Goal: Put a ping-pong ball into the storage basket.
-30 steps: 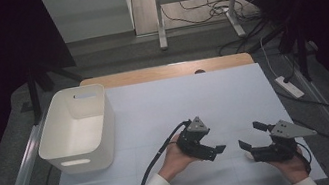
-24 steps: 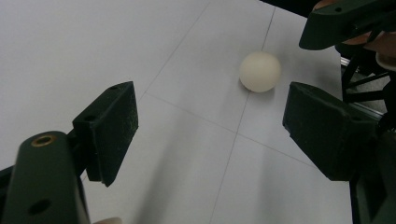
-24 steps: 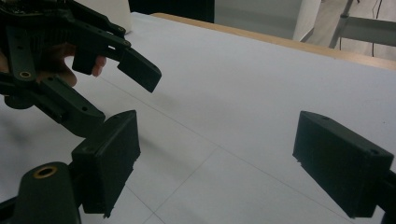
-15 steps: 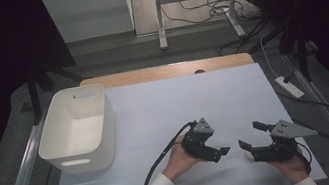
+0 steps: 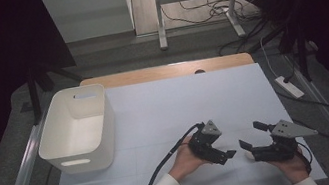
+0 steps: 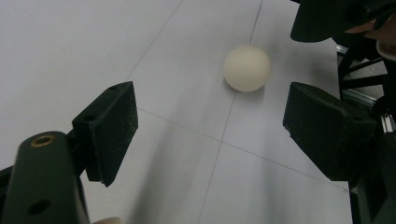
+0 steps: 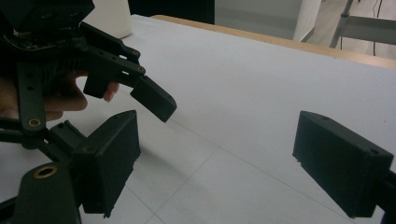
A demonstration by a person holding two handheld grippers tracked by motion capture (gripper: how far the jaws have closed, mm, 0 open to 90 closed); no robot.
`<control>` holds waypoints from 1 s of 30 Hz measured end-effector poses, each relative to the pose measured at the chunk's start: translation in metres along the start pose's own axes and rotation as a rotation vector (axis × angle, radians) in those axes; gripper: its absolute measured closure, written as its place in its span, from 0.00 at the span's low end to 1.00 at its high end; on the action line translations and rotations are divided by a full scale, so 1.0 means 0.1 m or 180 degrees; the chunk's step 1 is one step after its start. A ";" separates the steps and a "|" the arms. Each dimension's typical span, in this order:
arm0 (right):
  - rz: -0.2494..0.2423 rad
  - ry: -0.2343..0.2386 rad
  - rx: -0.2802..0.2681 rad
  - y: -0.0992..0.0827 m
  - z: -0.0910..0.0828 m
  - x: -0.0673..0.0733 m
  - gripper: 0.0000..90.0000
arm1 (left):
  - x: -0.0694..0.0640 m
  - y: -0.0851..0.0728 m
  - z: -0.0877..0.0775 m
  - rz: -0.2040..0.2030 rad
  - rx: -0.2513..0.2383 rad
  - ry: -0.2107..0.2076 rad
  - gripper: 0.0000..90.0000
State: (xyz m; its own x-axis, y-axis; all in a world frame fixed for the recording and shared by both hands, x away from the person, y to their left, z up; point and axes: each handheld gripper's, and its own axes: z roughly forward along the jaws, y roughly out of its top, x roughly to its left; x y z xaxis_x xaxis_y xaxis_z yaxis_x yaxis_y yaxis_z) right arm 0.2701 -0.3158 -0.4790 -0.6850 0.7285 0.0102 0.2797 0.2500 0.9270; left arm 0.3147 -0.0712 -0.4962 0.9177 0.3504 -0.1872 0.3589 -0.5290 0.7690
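Two released hand-held grippers are hovering over your worktop [image 5: 180, 105]: your left hand-held gripper [image 6: 210, 135] is framing a cream ball [image 6: 247, 68] lying ahead, while your right hand-held gripper [image 7: 215, 158] is facing bare surface.

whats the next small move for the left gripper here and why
Probably ease the left gripper forward until the ball sits between its jaws, then close. The jaws stand open with nothing in them, and the ball lies on the table just ahead of them, apart from both pads and slightly toward the right one.
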 end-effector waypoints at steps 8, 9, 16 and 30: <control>0.0027 0.0002 -0.0025 0.00 0.00 0.00 0.16 | -0.05 0.03 0.09 0.0039 0.0029 -0.0056 0.21; 0.0027 0.0002 -0.0025 0.00 0.00 0.00 0.16 | -0.05 0.03 0.09 0.0039 0.0029 -0.0056 0.21; 0.0091 0.0035 -0.0058 0.01 -0.02 -0.02 0.16 | -0.08 0.06 0.17 0.0056 0.0050 -0.0105 0.21; 0.0107 0.0023 -0.0081 0.01 -0.04 -0.03 0.16 | -0.10 0.11 0.32 0.0081 0.0126 -0.0176 0.21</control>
State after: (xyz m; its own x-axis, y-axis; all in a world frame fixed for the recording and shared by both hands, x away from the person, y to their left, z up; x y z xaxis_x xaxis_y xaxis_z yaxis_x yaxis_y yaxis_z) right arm 0.2701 -0.3203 -0.4769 -0.6803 0.7316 0.0441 0.2856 0.2092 0.9352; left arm 0.3151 -0.1048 -0.5057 0.9342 0.2939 -0.2023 0.3409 -0.5676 0.7494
